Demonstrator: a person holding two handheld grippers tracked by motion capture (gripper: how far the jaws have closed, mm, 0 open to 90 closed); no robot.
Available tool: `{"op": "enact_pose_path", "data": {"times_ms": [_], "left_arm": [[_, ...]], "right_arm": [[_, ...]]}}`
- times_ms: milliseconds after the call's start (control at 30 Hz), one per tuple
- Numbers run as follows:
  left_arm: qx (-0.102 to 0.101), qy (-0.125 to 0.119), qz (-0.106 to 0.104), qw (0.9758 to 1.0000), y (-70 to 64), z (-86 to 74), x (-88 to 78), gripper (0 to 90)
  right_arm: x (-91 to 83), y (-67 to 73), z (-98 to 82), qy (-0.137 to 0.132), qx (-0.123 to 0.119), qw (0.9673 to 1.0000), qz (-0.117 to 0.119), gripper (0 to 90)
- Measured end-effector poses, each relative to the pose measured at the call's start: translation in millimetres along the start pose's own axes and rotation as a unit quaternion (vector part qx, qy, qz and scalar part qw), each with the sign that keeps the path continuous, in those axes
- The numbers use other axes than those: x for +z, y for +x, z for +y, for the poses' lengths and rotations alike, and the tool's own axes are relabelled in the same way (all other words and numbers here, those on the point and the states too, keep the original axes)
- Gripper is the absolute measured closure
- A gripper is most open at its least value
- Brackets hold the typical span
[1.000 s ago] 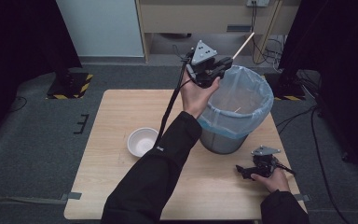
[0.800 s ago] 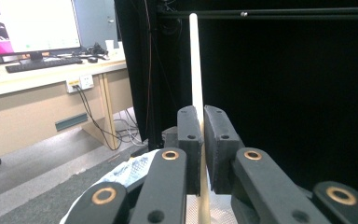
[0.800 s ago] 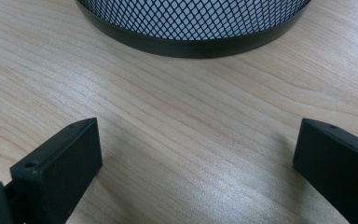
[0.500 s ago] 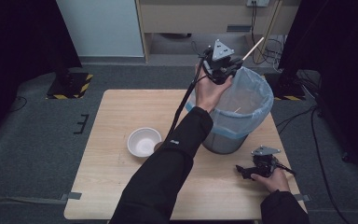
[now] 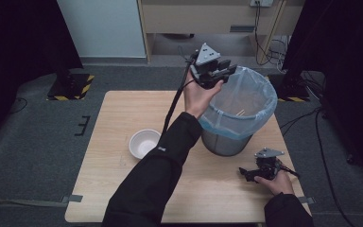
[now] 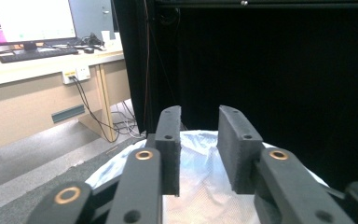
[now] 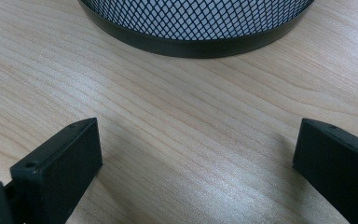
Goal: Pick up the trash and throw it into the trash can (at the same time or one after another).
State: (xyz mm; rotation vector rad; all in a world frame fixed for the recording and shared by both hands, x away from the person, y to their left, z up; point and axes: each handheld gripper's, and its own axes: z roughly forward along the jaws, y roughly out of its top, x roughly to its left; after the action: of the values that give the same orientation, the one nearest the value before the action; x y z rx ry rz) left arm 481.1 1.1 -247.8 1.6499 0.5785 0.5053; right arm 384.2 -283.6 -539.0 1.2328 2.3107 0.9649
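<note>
R hand (image 5: 278, 182) rests low on the table (image 5: 123, 113) at the near right corner, palm over the right gripper (image 5: 248, 174), which lies level w/ its tips toward the left. In the right gripper view its jaws stand wide apart, nothing btwn them, bare wood under them; the mesh base of the bin (image 7: 196, 28) sits just ahead.

Mid-table, a white bowl (image 5: 144, 143) stands left of the bin, just beside the dark sleeve (image 5: 156, 179).

L arm stretches up and fwd from the near edge; left hand (image 5: 199, 94) is raised at the bin's far-left rim, left gripper (image 5: 220, 72) above it, aimed over the blue-lined opening. Its jaws have just been opening: a narrow gap btwn the pads, nothing in it. A thin stick (image 5: 240, 112) lies inside the bin (image 5: 238, 113) on the liner (image 6: 200, 186).
</note>
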Motion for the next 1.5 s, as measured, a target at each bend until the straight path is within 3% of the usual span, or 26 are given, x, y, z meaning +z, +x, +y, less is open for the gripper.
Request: {"op": "enact_pose_path", "data": {"times_ms": [233, 400, 600, 667, 833, 1033, 1200, 1367, 1500], "left_arm": [[-0.002, -0.012, 0.010, 0.9999, 8.9, -9.3, -55.3, 58.8], [0.002, -0.002, 0.024, 0.9997, 15.5, -24.4, -96.3, 51.5], [-0.004, 0.011, 0.050, 0.9987, 24.3, -52.5, -147.2, 45.6], [-0.004, 0.020, 0.072, 0.9972, 28.6, -64.8, -162.3, 41.9], [-0.019, 0.035, 0.097, 0.9945, 38.4, -96.9, -189.8, 36.7], [-0.057, 0.063, 0.129, 0.9881, 52.3, -150.1, -211.3, 33.0], [-0.093, 0.094, 0.153, 0.9792, 68.9, -192.4, -212.9, 32.5], [-0.097, 0.121, 0.169, 0.9733, 82.5, -216.3, -207.5, 31.3], [-0.106, 0.144, 0.189, 0.9656, 92.3, -237.0, -206.1, 30.9]], "right_arm": [[0.2, 0.1, 0.0, -0.001, 0.000, 1.0000, 0.000, 1.4], [0.2, 0.2, -0.1, -0.001, 0.001, 1.0000, 0.000, 1.4], [0.0, 0.1, -0.1, 0.000, 0.001, 1.0000, 0.000, 1.4], [0.0, 0.2, -0.1, 0.000, 0.001, 1.0000, 0.000, 1.4], [0.0, 0.1, -0.1, 0.000, 0.001, 1.0000, 0.000, 1.4], [0.0, 0.2, -0.1, 0.000, 0.001, 1.0000, 0.000, 1.4], [0.0, 0.3, -0.1, 0.000, 0.002, 1.0000, 0.000, 1.4], [0.0, 0.2, -0.1, 0.000, 0.001, 1.0000, 0.000, 1.4], [0.0, 0.4, -0.2, 0.000, 0.001, 1.0000, -0.001, 1.4]]}}
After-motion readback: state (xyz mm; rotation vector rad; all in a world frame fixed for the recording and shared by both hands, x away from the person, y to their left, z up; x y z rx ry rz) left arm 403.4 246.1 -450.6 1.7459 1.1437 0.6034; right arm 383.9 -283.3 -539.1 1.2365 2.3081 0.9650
